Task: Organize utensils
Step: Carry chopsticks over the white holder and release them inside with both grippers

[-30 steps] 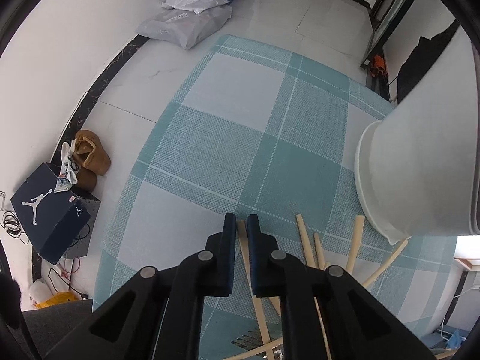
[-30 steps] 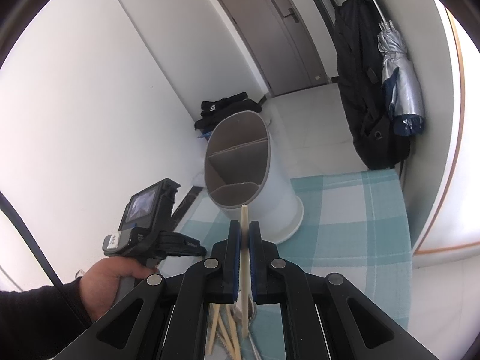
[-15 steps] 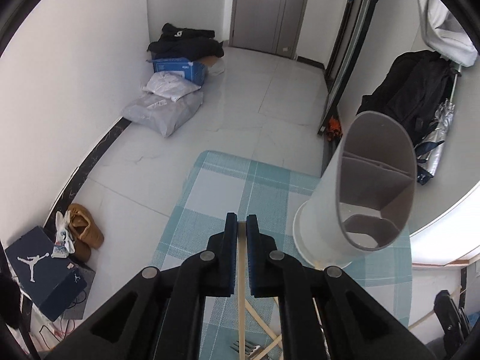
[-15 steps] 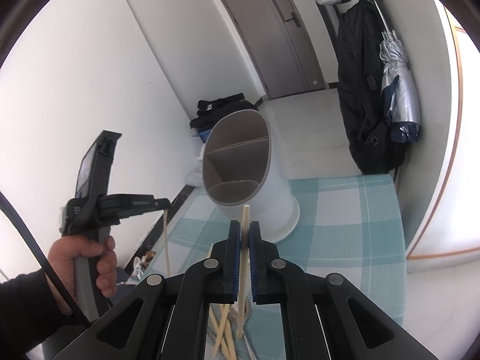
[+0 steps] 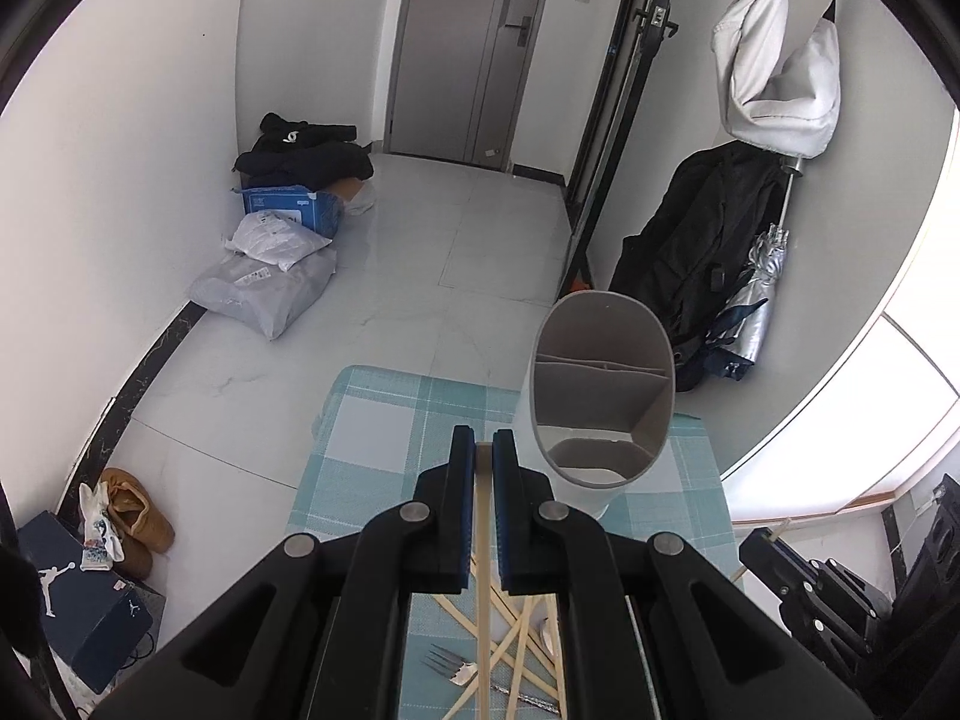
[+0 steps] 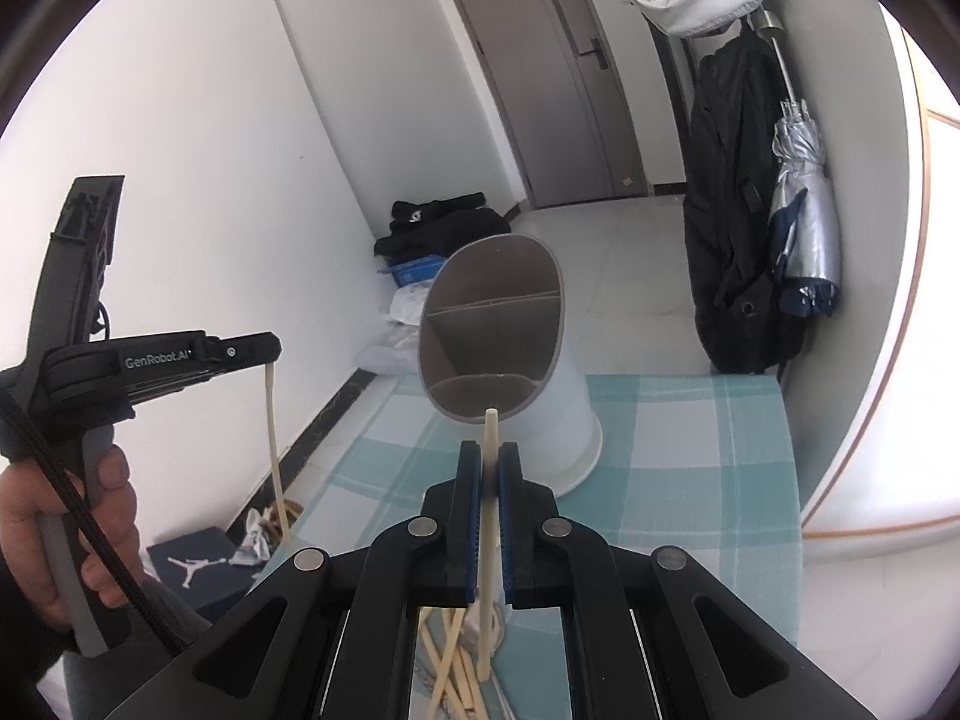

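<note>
Both grippers' fingers (image 5: 462, 510) each pinch one chopstick (image 6: 489, 480) upright, short of the white holder (image 6: 540, 408)

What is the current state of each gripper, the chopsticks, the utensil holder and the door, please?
Left gripper: shut on a chopstick that hangs below it.
Right gripper: shut on a chopstick, tip poking past the jaws.
Utensil holder: upright on the checked cloth, visible compartments look empty.
Loose chopsticks: lying crossed on the cloth beside a fork.
Door: closed.
</note>
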A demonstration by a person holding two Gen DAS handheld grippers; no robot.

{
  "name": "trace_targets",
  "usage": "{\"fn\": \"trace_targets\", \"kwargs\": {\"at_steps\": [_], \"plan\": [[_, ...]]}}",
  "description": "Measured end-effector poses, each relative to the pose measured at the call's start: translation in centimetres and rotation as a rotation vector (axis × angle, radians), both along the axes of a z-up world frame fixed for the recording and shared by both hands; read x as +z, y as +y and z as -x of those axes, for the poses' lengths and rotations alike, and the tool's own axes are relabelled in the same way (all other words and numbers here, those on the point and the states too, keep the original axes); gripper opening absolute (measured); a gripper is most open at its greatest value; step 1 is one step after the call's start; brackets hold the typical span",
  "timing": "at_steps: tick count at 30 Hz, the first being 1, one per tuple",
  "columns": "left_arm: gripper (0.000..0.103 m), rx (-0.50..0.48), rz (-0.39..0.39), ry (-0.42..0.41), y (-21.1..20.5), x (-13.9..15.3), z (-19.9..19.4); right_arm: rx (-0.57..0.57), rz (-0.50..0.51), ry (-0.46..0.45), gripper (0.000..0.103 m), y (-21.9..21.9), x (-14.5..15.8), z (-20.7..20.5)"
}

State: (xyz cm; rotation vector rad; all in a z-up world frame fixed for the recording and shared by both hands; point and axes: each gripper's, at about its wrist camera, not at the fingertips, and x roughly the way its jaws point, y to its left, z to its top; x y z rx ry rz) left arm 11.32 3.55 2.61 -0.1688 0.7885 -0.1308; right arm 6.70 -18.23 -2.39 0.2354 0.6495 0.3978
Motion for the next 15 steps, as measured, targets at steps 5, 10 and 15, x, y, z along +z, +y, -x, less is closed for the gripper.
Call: {"fn": "trace_targets", "kwargs": {"at_steps": [5,10,15], "plan": [[0.003,-0.027,0.03,-0.041,-0.6,2.2,0.3,-0.002,-0.002,-0.037,0.005,-0.2,1.6,0.3],[0.003,-0.038,0.081,-0.124,-1.0,5.6,-0.8,0.008,-0.019,-0.077,0.005,-0.7,4.8,-0.4],[0.003,-0.026,0.128,-0.22,-1.2,9.1,-3.1,0.029,-0.012,-0.138,0.005,-1.4,9.4,-2.7]]}}
